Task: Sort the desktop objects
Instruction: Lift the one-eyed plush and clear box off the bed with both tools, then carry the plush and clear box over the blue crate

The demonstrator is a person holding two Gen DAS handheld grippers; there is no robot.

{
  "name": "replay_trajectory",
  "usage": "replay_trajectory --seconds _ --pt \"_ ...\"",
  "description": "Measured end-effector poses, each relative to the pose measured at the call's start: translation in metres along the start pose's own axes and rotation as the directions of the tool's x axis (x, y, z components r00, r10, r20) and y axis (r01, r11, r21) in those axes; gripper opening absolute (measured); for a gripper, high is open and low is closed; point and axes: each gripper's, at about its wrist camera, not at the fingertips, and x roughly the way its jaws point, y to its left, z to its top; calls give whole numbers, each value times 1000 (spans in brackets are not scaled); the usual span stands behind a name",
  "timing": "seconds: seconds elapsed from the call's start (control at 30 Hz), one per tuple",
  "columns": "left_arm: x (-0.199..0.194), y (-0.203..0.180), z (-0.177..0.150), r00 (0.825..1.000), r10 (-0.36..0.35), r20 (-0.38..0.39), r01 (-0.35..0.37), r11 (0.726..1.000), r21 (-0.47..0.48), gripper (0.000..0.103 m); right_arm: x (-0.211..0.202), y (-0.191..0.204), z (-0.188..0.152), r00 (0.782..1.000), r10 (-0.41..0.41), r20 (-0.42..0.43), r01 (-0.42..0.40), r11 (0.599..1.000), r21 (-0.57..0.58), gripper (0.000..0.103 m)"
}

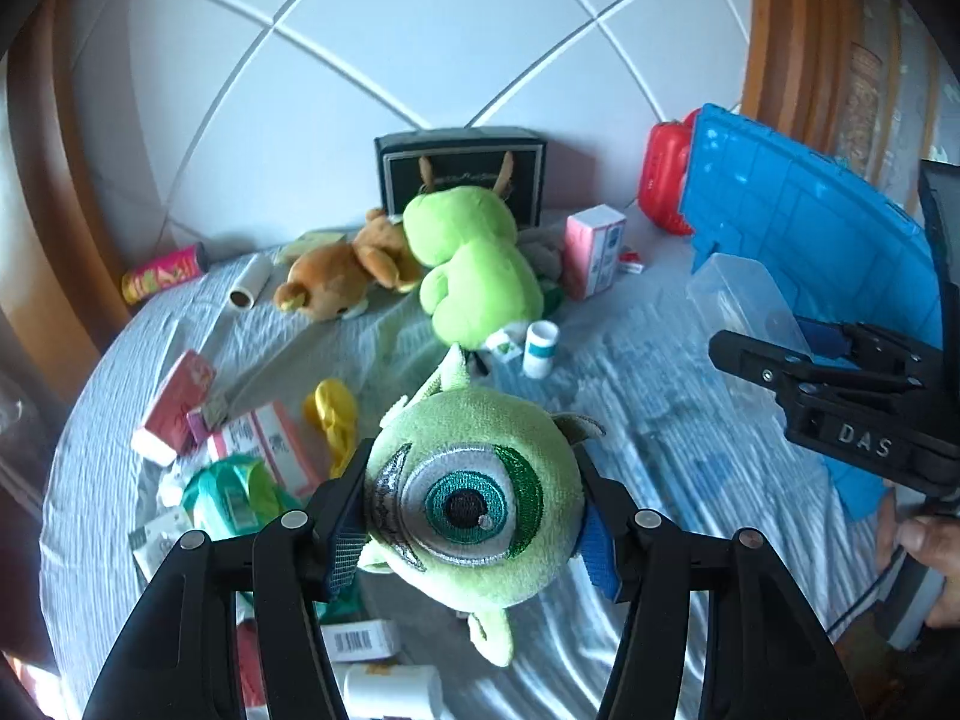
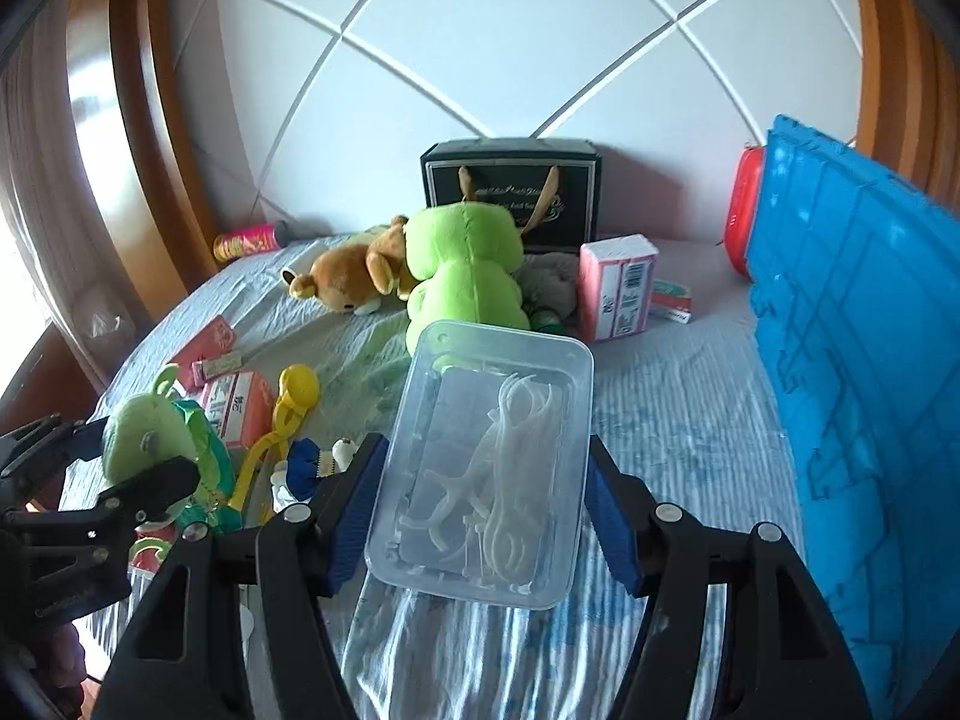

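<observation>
My left gripper (image 1: 474, 501) is shut on a round green one-eyed plush (image 1: 480, 438), lifted above the cluttered cloth; its pads press into both sides. In the right wrist view that plush (image 2: 144, 432) and the left gripper (image 2: 129, 459) show at the far left. My right gripper (image 2: 483, 480) is shut on a clear plastic box (image 2: 486, 420) of white floss picks, held above the striped cloth. The left wrist view shows the right gripper (image 1: 798, 360) at the right edge with the clear box (image 1: 744, 294), close to the blue crate (image 1: 798, 228).
The blue crate (image 2: 852, 360) stands on the right, a red container (image 2: 741, 222) behind it. A large green plush (image 2: 462, 264), a brown plush (image 2: 354, 276), a black box (image 2: 510, 180) and a pink carton (image 2: 618, 288) fill the back. Small packets and a yellow toy (image 2: 288, 414) lie left.
</observation>
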Motion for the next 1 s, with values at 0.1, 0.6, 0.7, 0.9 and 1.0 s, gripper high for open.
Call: replay_trajectory --seconds 0.1,0.6,0.7,0.9,1.0 --pt "-16 -22 22 998 -40 50 37 998 57 58 -44 -13 2 997 -56 58 54 998 34 63" --pt "-98 -200 110 931 -294 218 225 929 294 60 -226 -125 5 894 -356 271 302 927 222 63" --pt "-108 -256 127 915 -323 241 240 918 317 60 -253 -165 7 880 -385 278 327 916 232 63" --pt "-111 -369 155 899 -353 259 253 902 351 60 -291 -262 5 851 -445 278 379 888 261 63" --pt "-105 -413 166 901 -353 253 253 900 356 60 -299 -308 7 846 -467 257 397 874 280 63"
